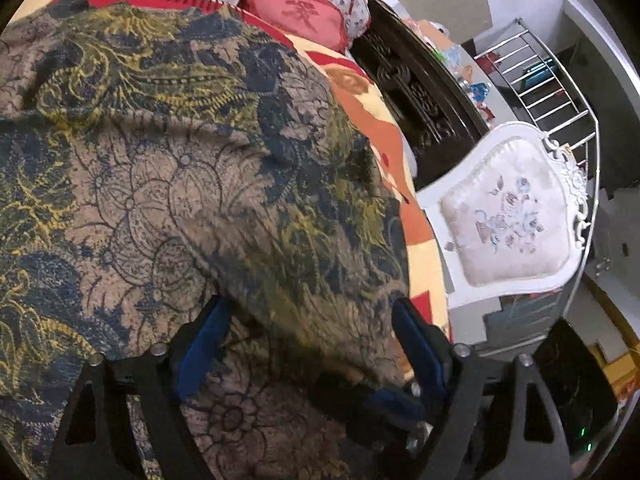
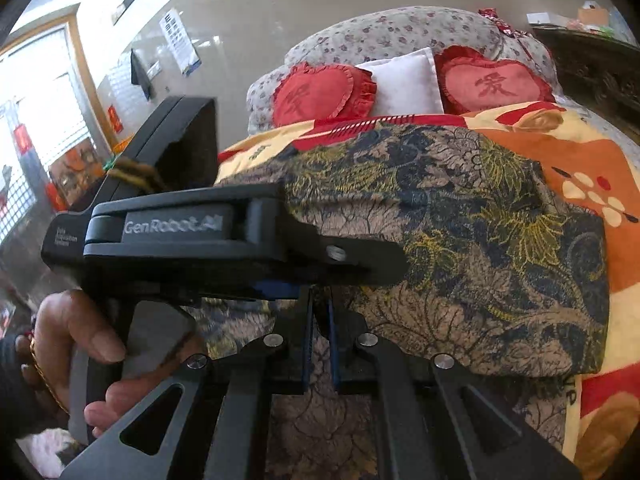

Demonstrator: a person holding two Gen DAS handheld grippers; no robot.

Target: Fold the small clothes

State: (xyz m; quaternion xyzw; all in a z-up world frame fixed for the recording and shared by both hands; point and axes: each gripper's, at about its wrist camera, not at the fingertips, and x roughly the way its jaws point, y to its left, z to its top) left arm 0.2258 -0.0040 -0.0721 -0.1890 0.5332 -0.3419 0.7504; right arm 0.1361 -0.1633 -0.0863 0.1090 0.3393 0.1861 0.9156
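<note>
Folding a small patterned garment [image 1: 192,184] on a bed: it lies spread over the orange-and-red bedspread [image 1: 384,120], below the heart-shaped cushions [image 1: 304,12].

Left wrist view: the left claw [image 1: 308,344] points down at the cloth with its blue pads [image 1: 200,344] spread wide; fabric lies between them, unpinched. A white upholstered chair [image 1: 508,208] stands beside the bed.

Right wrist view: the right claw [image 2: 320,332] is pressed nearly together, pinching a fold of the garment [image 2: 460,216] between its pads. The left claw's body crosses the frame sideways, gripped by a hand [image 2: 76,344] at lower left, just above the right claw.

To do the step well, the pinched edge should probably be carried flat across while the spread claw steadies the cloth, keeping the crease straight.
</note>
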